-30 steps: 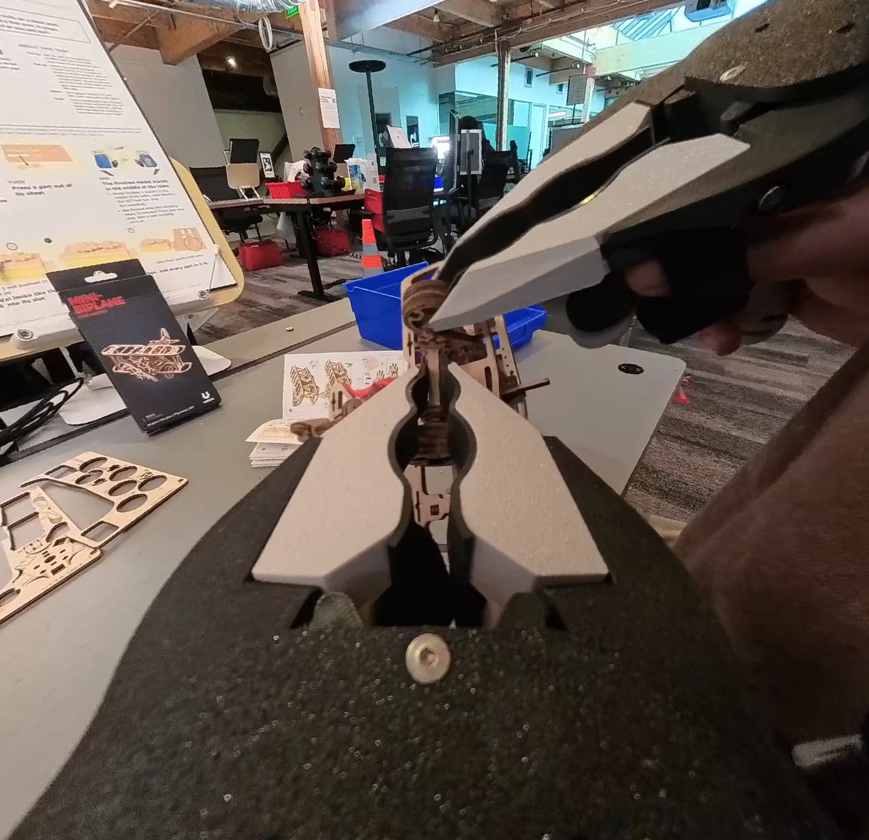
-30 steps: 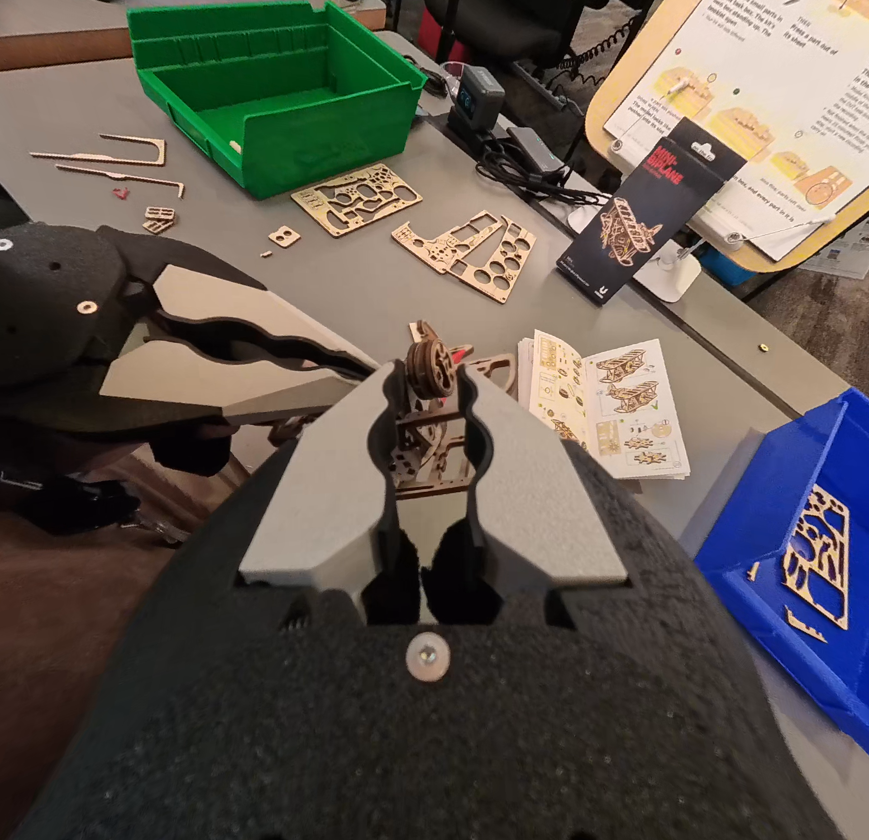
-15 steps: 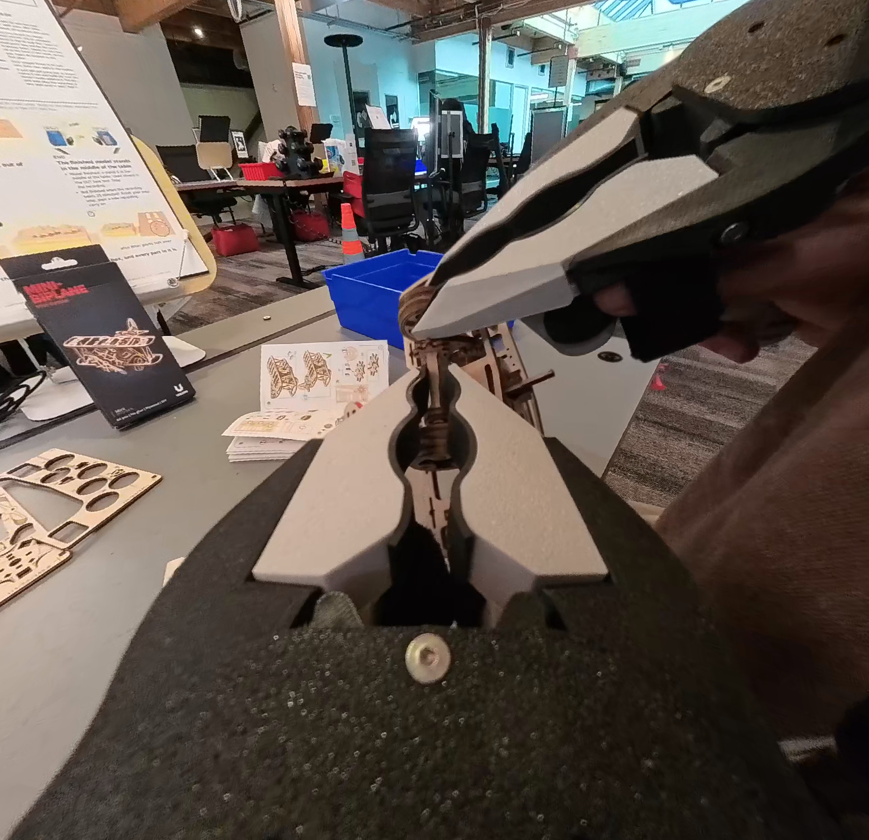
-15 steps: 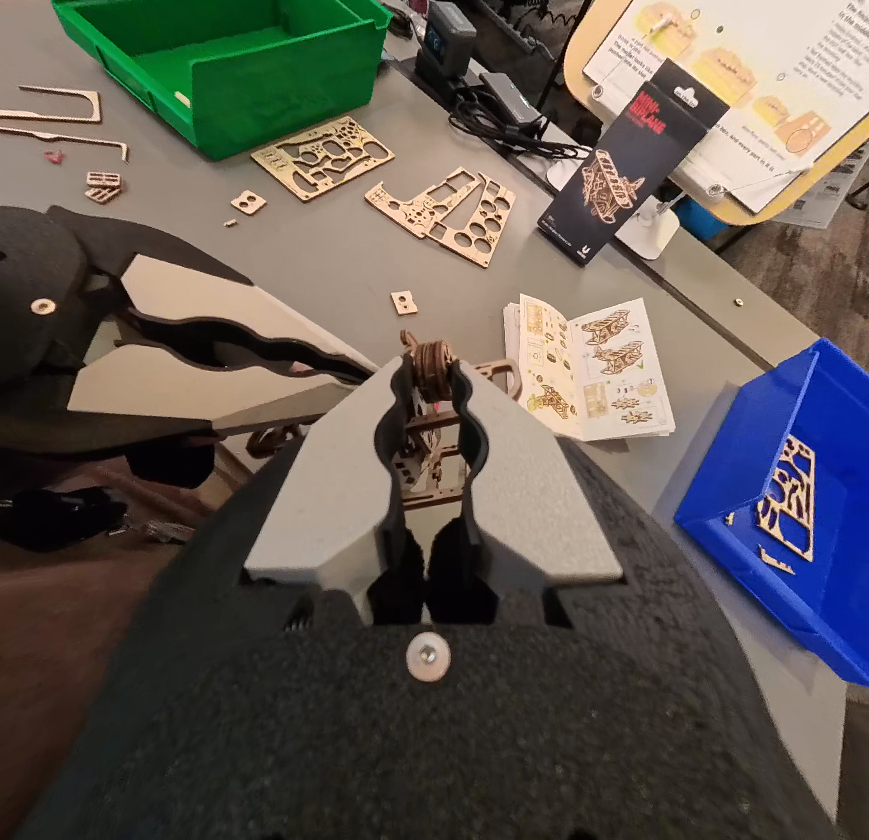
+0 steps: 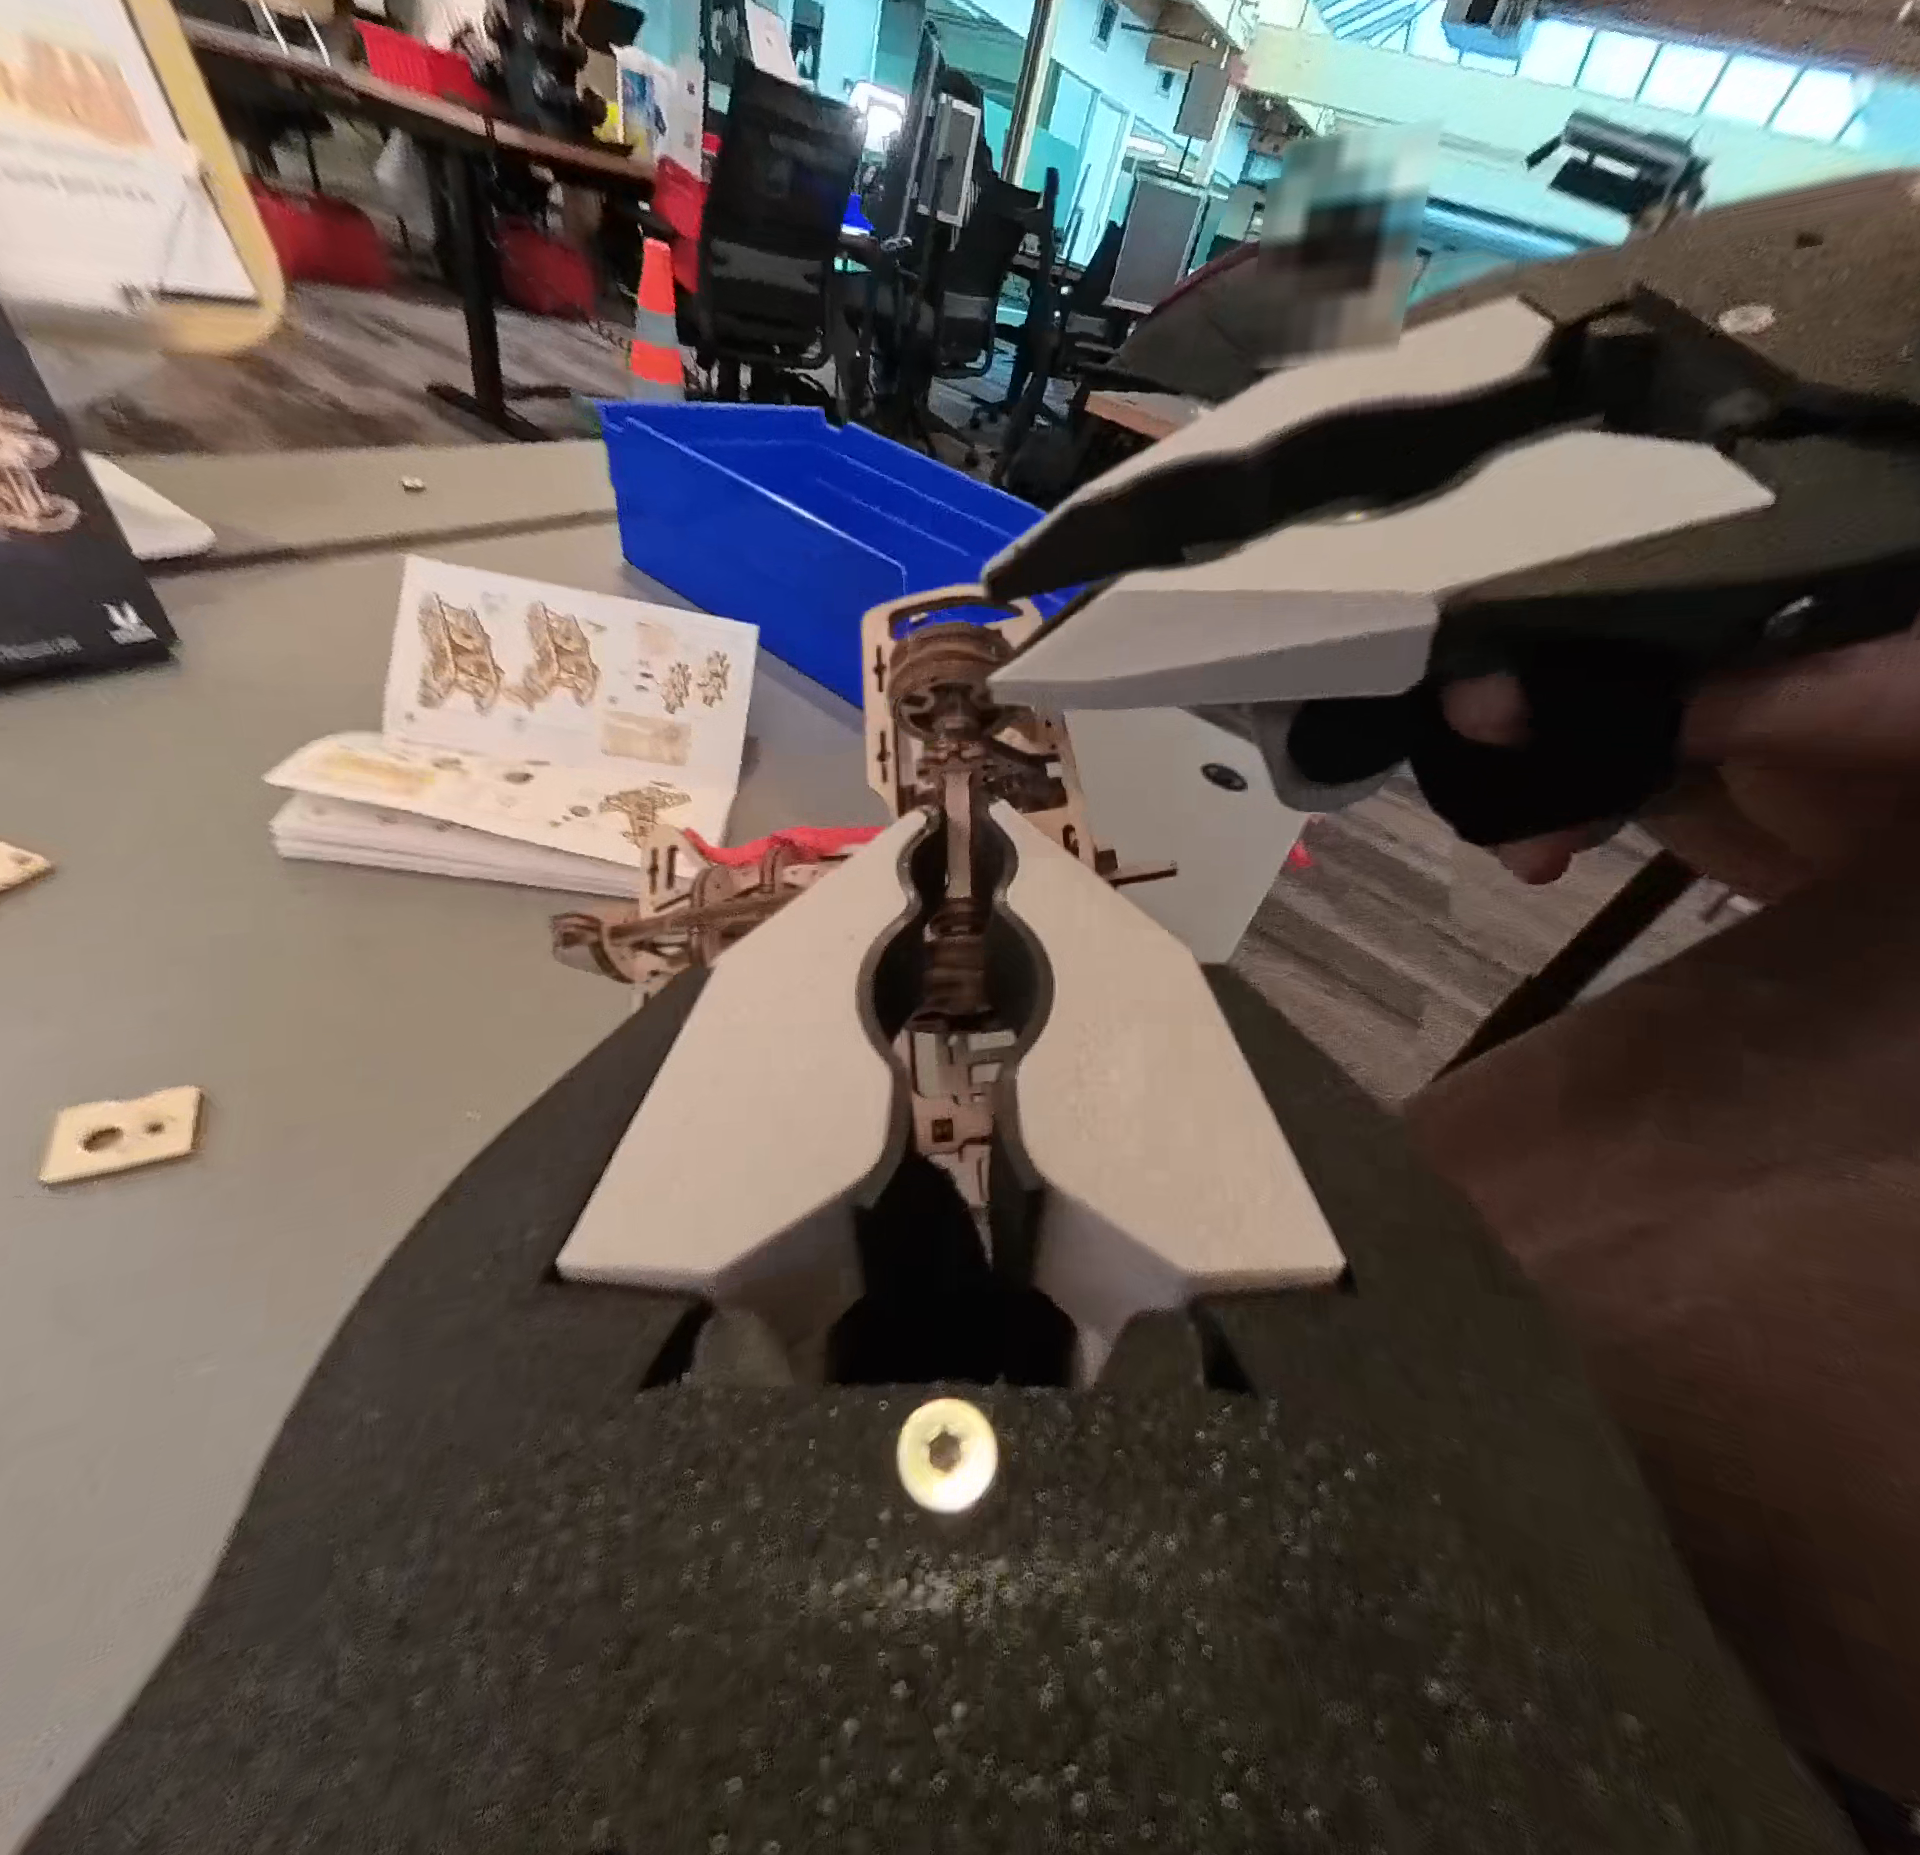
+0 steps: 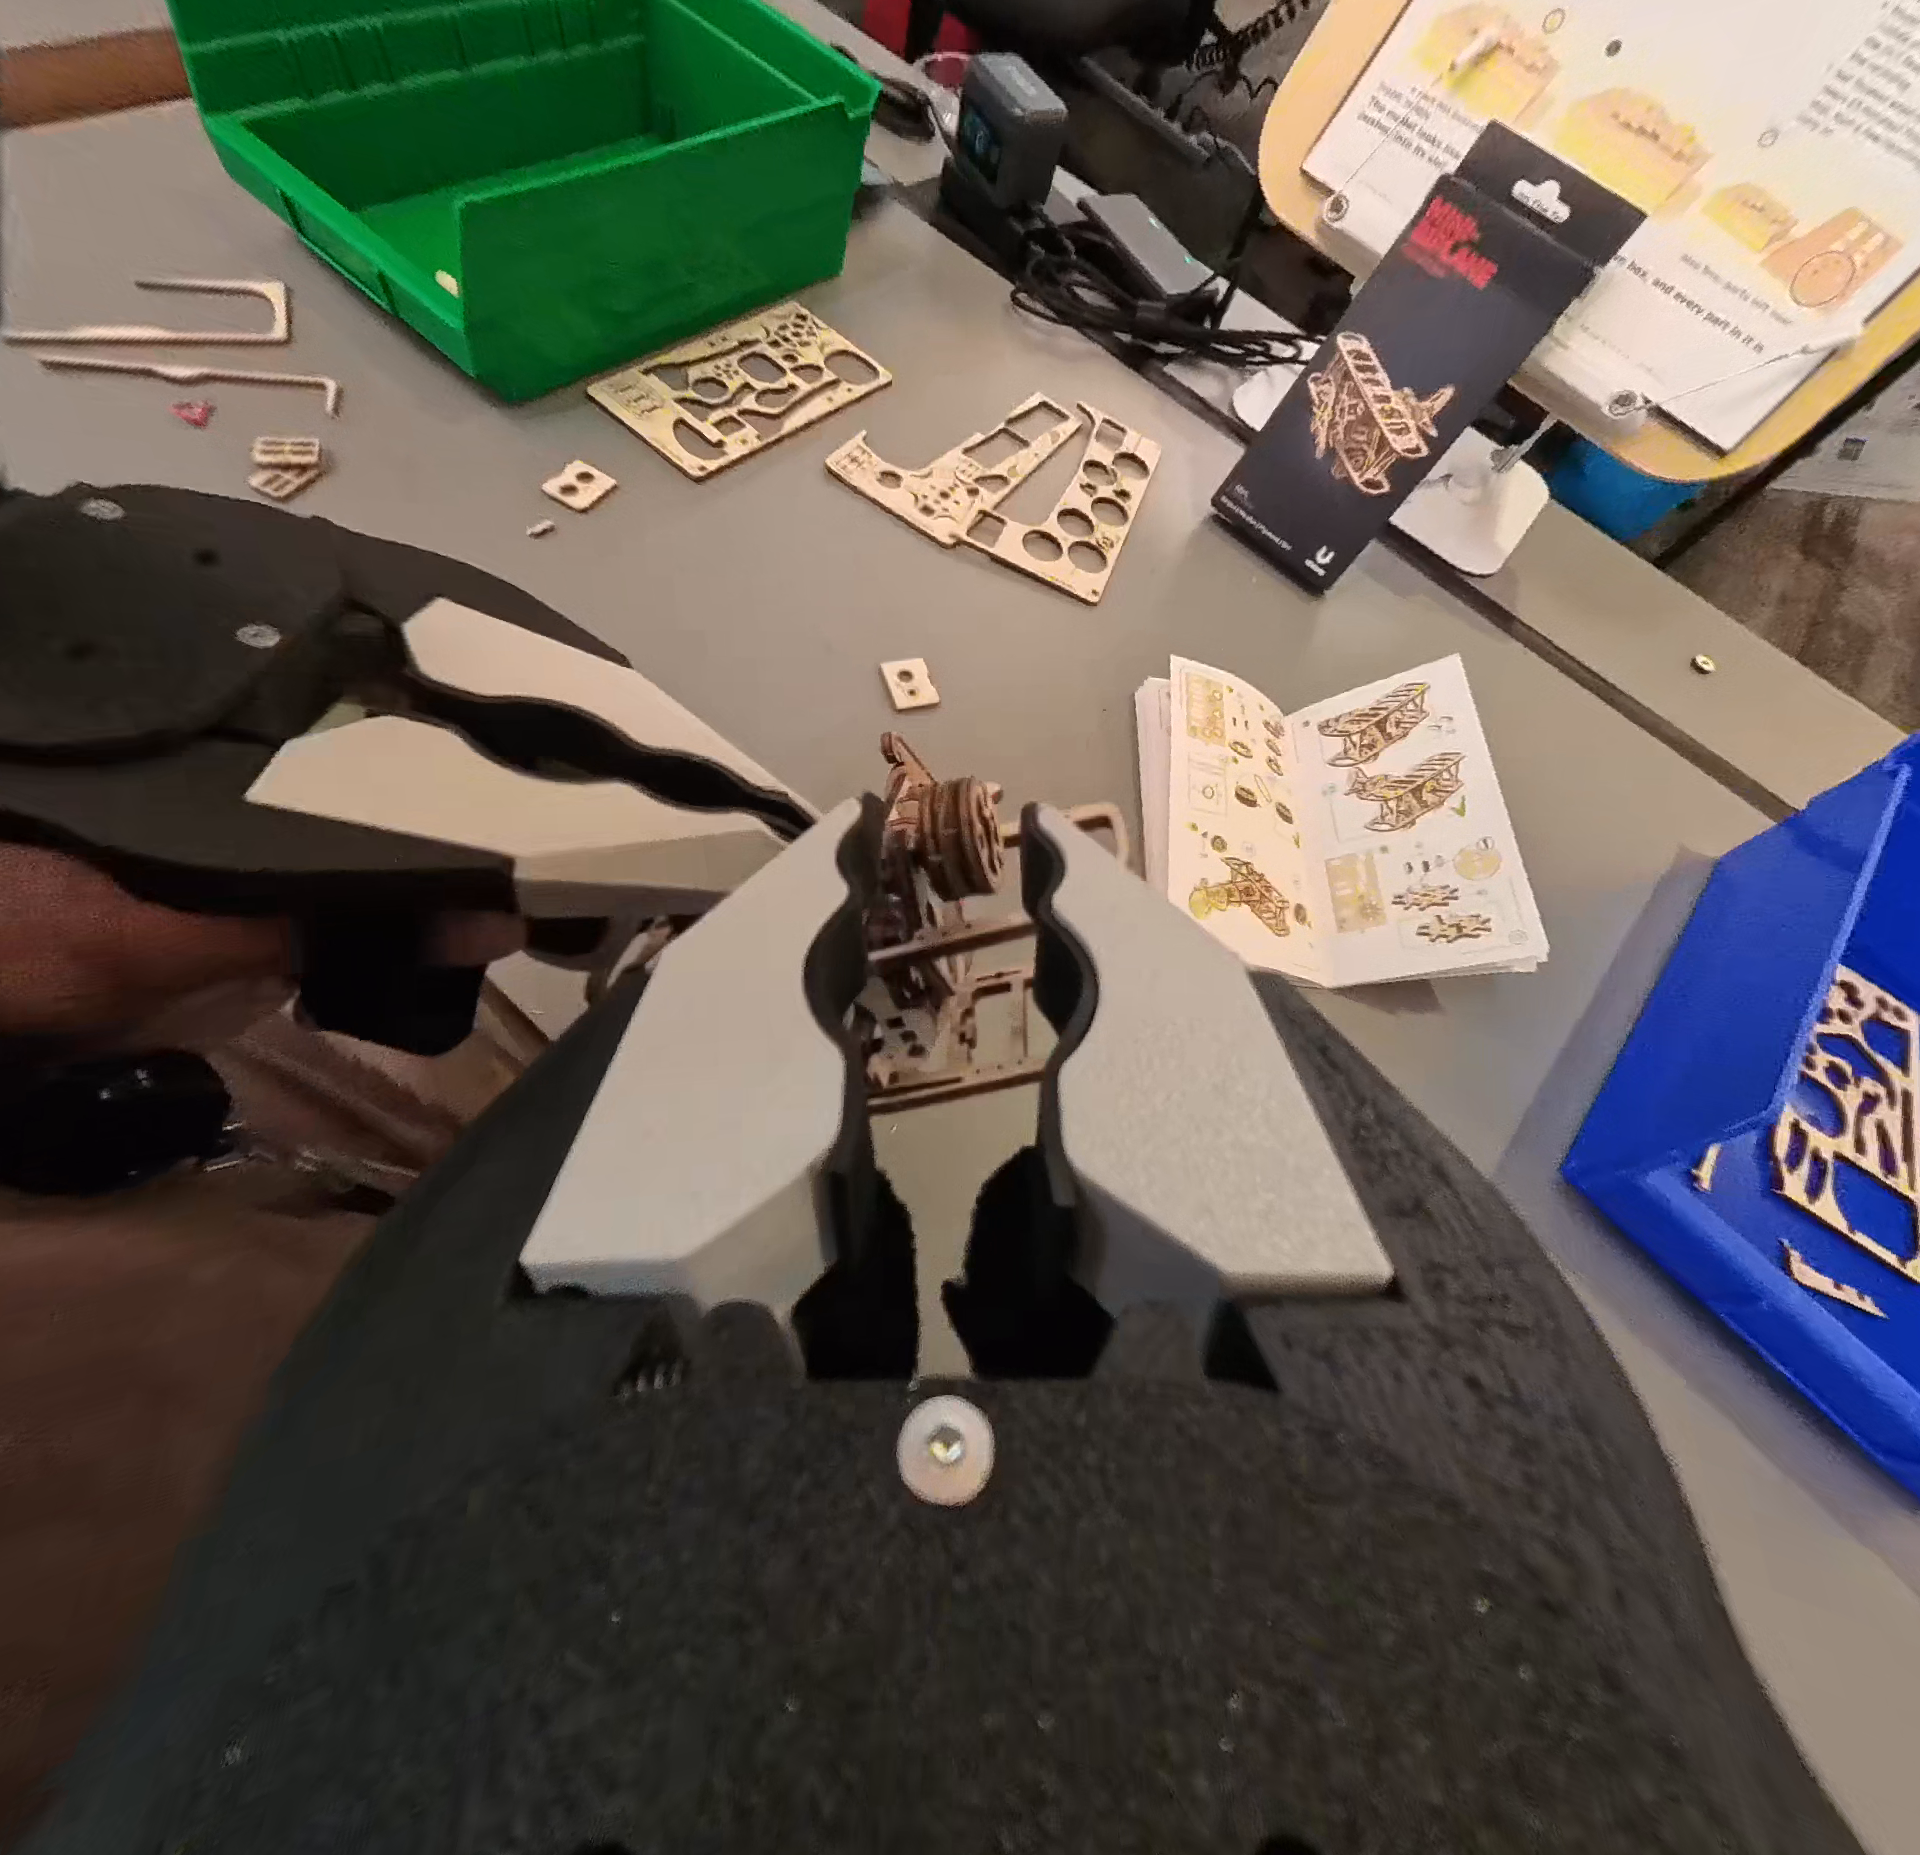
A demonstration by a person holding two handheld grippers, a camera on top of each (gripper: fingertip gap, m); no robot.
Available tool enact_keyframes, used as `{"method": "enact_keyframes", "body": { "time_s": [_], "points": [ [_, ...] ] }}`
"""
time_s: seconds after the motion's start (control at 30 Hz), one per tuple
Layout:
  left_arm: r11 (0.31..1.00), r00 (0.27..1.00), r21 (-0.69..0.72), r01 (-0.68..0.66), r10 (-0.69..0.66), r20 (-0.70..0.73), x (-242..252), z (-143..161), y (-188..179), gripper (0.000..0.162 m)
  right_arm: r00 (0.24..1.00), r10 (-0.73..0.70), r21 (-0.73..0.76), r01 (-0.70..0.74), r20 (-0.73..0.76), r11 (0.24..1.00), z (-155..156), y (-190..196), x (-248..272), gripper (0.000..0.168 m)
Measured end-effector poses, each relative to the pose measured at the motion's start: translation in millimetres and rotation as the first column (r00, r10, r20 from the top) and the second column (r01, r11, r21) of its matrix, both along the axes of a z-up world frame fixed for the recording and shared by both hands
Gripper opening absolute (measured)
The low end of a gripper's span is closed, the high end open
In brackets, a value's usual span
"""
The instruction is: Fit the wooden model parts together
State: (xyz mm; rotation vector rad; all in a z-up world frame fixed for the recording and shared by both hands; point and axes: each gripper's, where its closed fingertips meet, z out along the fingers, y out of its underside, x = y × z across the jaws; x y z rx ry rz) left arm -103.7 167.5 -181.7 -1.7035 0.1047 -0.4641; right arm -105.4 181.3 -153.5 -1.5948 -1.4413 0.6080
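Observation:
My left gripper (image 5: 956,834) is shut on the wooden model body (image 5: 977,756) and holds it upright above the grey table (image 5: 260,974). A dark wooden wheel (image 5: 935,667) sits at the model's top. My right gripper (image 6: 943,829) comes in from the right in the left wrist view (image 5: 992,631). Its jaws stand a little apart, with the wheel (image 6: 961,839) between the fingertips and small gaps on both sides. The model's frame (image 6: 935,1016) shows between its fingers. The left gripper (image 6: 800,829) reaches in from the left in that view.
An open instruction booklet (image 6: 1340,829) lies just beyond the model, and a blue bin (image 6: 1714,1130) holding a cut sheet stands at the right. A green bin (image 6: 520,143), punched wooden sheets (image 6: 1018,496), a small square piece (image 6: 909,685) and a black package (image 6: 1392,371) lie farther back. A loose sub-assembly (image 5: 707,891) lies by the booklet. Less than 4 cm separates the two grippers' tips.
The right gripper's jaws have widened off the wheel they were pinching. Both grippers and the model have shifted a little over the table; the left gripper still holds the model.

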Motion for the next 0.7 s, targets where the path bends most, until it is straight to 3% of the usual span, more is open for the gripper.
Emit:
{"method": "enact_keyframes", "body": {
  "time_s": [0.2,0.7],
  "points": [
    [1.000,1.000,-0.008,-0.017,0.017,0.020,-9,0,-2,0.001,0.995,0.096,-0.058,-0.096,-0.002,0.994,-13,-4,-1,0.040],
    [0.995,0.992,0.048,0.090,-0.094,0.082,-1,11,-10,0.000,0.981,0.166,0.172,-0.180,0.096,0.968,-5,-12,-9,0.027]
  ]
}}
